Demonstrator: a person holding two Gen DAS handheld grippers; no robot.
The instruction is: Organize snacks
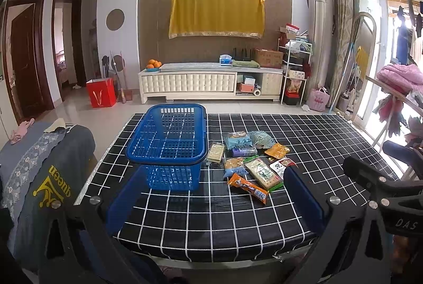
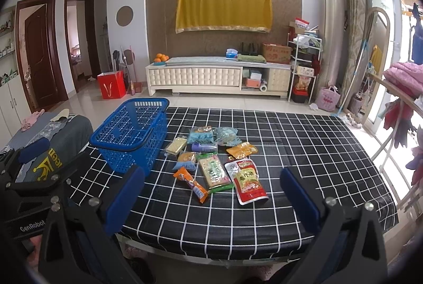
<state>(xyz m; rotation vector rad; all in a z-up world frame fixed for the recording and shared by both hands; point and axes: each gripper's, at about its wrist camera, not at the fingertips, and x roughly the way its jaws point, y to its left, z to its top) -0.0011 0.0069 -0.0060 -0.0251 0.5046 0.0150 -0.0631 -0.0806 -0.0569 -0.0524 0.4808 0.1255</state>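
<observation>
- Two grippers hover over the near edge of the table (image 2: pixel 304 141), which wears a black cloth crossed by a white grid.
- The left gripper (image 1: pixel 211 202) has its blue padded fingers spread wide, nothing between them; the right gripper (image 2: pixel 211 200) is likewise spread and grasps nothing.
- A blue plastic basket (image 2: pixel 132 130) of open lattice with a rolled rim stands on the table's left part, nothing visible in it.
- Just right of it lies a cluster of flat, glossy snack packets (image 2: pixel 211 154), some touching or overlapping.
- Nearest are an orange sausage-shaped wrapper (image 2: pixel 191 182), a green-edged cracker pack (image 2: pixel 214 172) and a red-and-white pouch (image 2: pixel 247 180).
- Farther back lie pale blue bags (image 2: pixel 202 134), a small yellow sachet (image 2: pixel 242 149) and a beige wafer pack (image 2: pixel 175 145); their print is too small to read.
- Left of the table, grey cloth with yellow lettering (image 1: pixel 53 186) drapes some furniture.
</observation>
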